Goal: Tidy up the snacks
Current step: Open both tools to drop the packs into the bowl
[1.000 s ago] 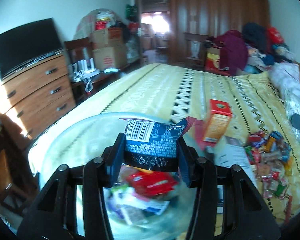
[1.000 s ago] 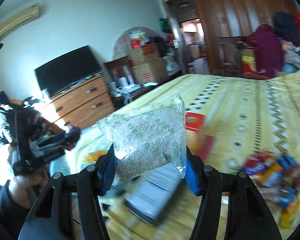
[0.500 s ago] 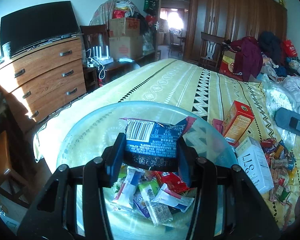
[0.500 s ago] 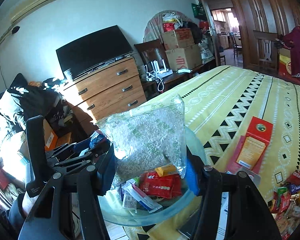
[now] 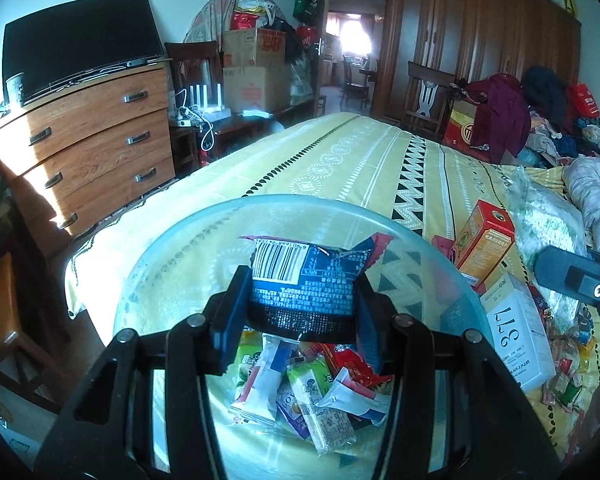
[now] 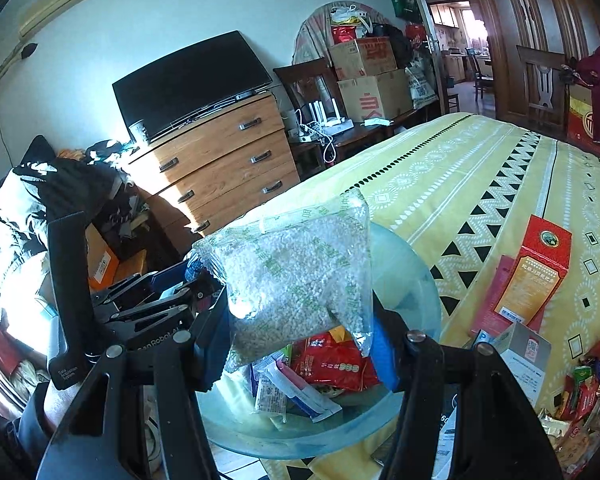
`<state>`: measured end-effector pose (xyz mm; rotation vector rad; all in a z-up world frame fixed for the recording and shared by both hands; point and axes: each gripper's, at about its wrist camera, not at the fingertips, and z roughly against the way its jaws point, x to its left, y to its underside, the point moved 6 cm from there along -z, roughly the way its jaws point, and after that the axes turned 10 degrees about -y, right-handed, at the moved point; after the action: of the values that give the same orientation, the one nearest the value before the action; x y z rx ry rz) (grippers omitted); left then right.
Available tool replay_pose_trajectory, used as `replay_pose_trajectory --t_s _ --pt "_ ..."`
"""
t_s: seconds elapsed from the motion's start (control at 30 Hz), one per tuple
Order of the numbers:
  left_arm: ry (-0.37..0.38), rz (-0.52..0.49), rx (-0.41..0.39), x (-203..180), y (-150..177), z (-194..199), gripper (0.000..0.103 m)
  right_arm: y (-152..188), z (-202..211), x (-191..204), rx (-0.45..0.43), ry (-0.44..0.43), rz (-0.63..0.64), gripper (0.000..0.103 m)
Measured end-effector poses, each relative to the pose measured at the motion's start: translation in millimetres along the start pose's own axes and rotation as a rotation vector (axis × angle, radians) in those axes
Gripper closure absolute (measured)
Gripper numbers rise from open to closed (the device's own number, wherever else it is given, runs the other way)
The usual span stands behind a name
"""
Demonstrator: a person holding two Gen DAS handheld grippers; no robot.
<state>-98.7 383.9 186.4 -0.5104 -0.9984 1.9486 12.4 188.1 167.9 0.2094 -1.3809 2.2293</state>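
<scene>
Two packets hang over the glass bowl (image 5: 172,240): the left gripper (image 5: 300,304) clamps a blue barcoded snack packet (image 5: 306,280), the right gripper (image 6: 300,320) a clear bag of pale grains (image 6: 296,268). Both look light, soft and crinkly, best pinched mid-body; the grain bag seems heavier and likelier to sag.

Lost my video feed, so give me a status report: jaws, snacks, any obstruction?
Left gripper shut on blue packet. Right gripper shut on clear bag. Both over glass bowl, snacks inside. Nothing blocking the drop.
</scene>
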Motion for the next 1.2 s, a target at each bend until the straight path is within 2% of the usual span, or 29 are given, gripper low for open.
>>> replay_pose_trajectory --t_s 1.2 --pt "-0.008 -0.003 0.006 1.3 0.5 -2.0 0.054 3.3 -6.6 2.7 0.018 -0.008 -0.005 0.041"
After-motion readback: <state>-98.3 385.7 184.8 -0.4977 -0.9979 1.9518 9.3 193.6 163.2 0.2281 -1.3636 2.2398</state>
